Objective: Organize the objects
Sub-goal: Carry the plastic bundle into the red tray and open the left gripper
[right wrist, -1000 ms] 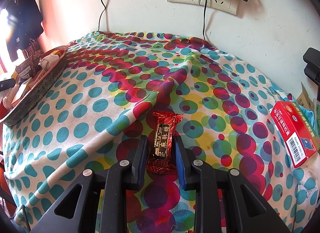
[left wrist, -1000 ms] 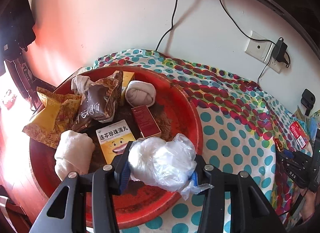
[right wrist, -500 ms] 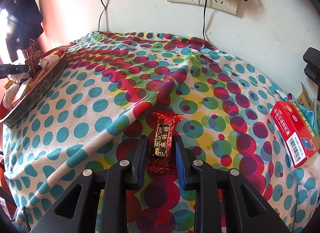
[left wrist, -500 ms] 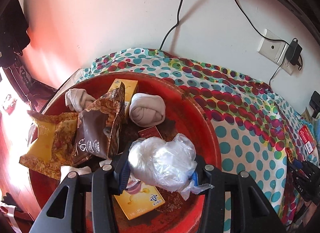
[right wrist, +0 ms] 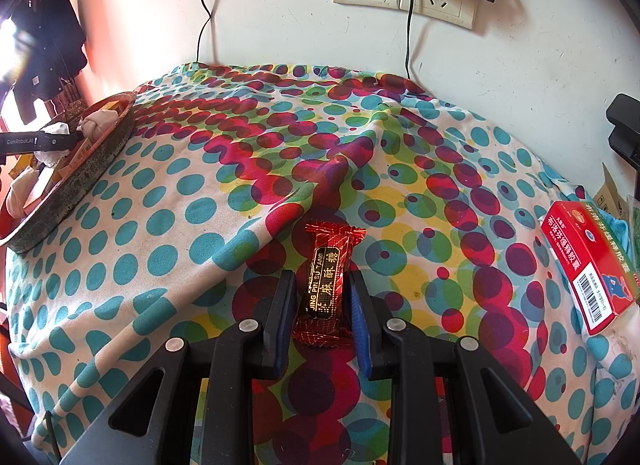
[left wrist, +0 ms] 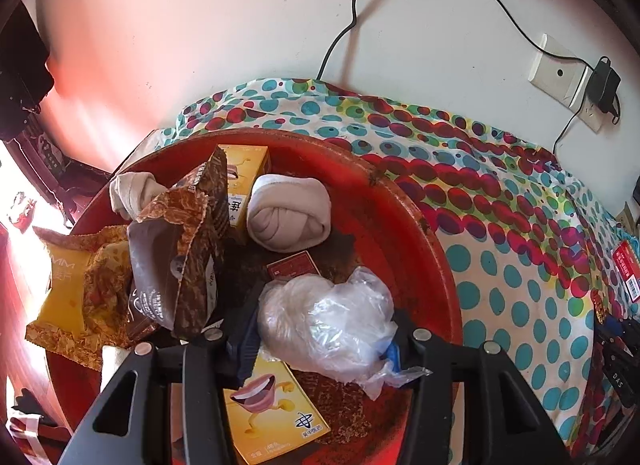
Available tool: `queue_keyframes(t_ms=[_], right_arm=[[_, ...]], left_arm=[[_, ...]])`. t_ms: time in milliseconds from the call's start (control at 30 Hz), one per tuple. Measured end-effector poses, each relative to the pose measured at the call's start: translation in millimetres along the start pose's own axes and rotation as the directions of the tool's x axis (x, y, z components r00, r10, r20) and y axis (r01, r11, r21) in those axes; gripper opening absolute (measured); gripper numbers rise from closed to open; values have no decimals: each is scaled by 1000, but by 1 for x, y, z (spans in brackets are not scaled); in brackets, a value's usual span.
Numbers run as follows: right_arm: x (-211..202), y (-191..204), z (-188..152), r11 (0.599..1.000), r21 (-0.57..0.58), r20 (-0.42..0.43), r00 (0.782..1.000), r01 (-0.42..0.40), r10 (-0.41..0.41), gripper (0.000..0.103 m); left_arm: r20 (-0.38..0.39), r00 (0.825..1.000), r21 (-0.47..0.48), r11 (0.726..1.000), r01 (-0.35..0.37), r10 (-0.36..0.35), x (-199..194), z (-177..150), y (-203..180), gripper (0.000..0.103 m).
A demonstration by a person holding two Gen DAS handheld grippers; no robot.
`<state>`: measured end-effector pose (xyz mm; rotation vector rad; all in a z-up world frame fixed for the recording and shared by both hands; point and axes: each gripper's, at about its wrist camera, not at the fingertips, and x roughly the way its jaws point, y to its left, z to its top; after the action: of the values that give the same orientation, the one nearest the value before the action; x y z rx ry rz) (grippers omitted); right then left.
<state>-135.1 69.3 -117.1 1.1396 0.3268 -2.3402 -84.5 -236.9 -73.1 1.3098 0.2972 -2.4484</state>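
Clear plastic bag [left wrist: 326, 325], crumpled, pinched in your left tool [left wrist: 320, 339], hanging over red basin [left wrist: 436, 249] above yellow box [left wrist: 276, 409]. Basin already holds snack bags, rolled socks, boxes. Step in hand, as I read it: dropping bag into basin. Next: lower, spread fingers, let bag settle clear of rim. Your right tool [right wrist: 322, 305] part open, fingers either side of red candy [right wrist: 324, 285] on dotted cloth [right wrist: 160, 225]; contact unclear. Then squeeze candy, carry left to basin.

A polka-dot cloth [right wrist: 192, 201] is covering the surface, carrying a red basin [left wrist: 420, 225], a red candy [right wrist: 324, 285] and a red medicine box [right wrist: 588, 269].
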Motion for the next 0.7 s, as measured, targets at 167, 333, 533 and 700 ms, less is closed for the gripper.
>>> queue_keyframes(t_ms=[167, 333, 533, 700], right_arm=[[0, 1, 0, 1000, 0, 0, 1000, 1, -1, 26], [0, 1, 0, 1000, 0, 0, 1000, 2, -2, 26], [0, 1, 0, 1000, 0, -1, 1000, 4, -4, 26], [0, 2, 1, 1000, -1, 0, 1000, 5, -5, 26]], left_arm=[[-14, 1000, 29, 1000, -12, 13, 1, -4, -6, 54], [13, 1000, 82, 997, 9, -10, -9, -12, -14, 59], [24, 997, 31, 997, 74, -74, -19, -22, -3, 64], [95, 992, 30, 996, 80, -83, -41, -39, 9, 66]])
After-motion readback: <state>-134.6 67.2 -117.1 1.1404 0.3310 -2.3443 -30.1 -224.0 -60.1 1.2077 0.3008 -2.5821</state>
